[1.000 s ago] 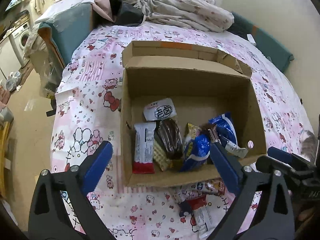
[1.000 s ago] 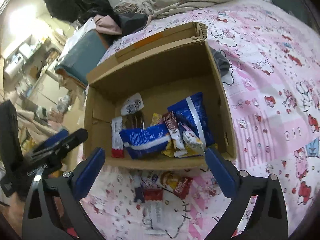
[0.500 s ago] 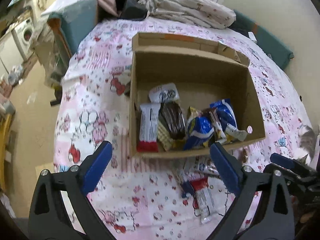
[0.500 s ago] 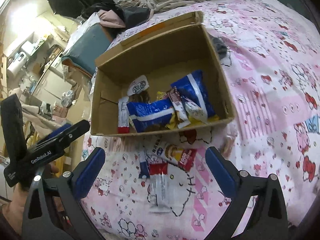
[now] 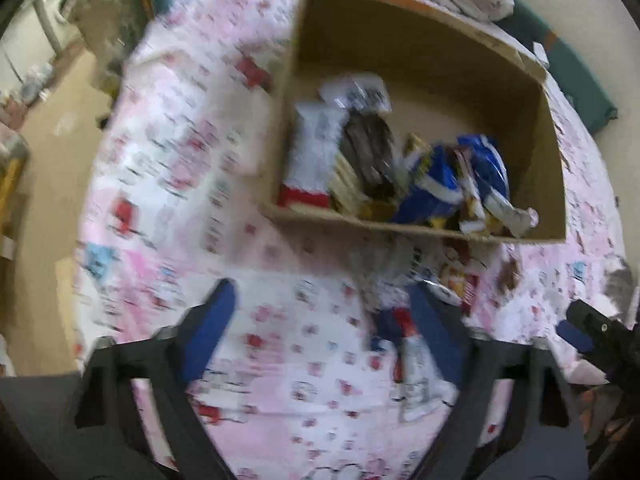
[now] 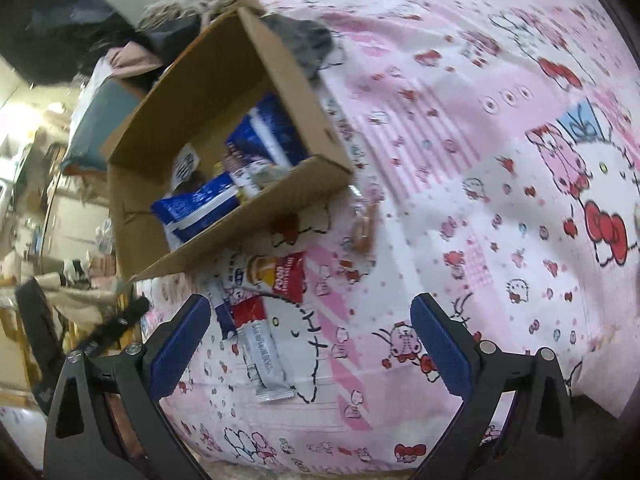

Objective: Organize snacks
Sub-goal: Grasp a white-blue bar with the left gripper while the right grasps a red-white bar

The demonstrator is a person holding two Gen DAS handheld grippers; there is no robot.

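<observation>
Left gripper (image 5: 320,312): jaws spread, empty, hovering over the bedsheet (image 5: 168,208); view blurred.

Cardboard box (image 6: 256,220): already holds several snacks.

Silver bar wrapper (image 6: 262,356): flat on the sheet beside the box, red pouch (image 6: 286,276) by it. Likely light, crinkly, slick; pinch mid-length across the narrow width.

Right gripper (image 6: 310,344): wide apart, empty, above the wrapper.
</observation>
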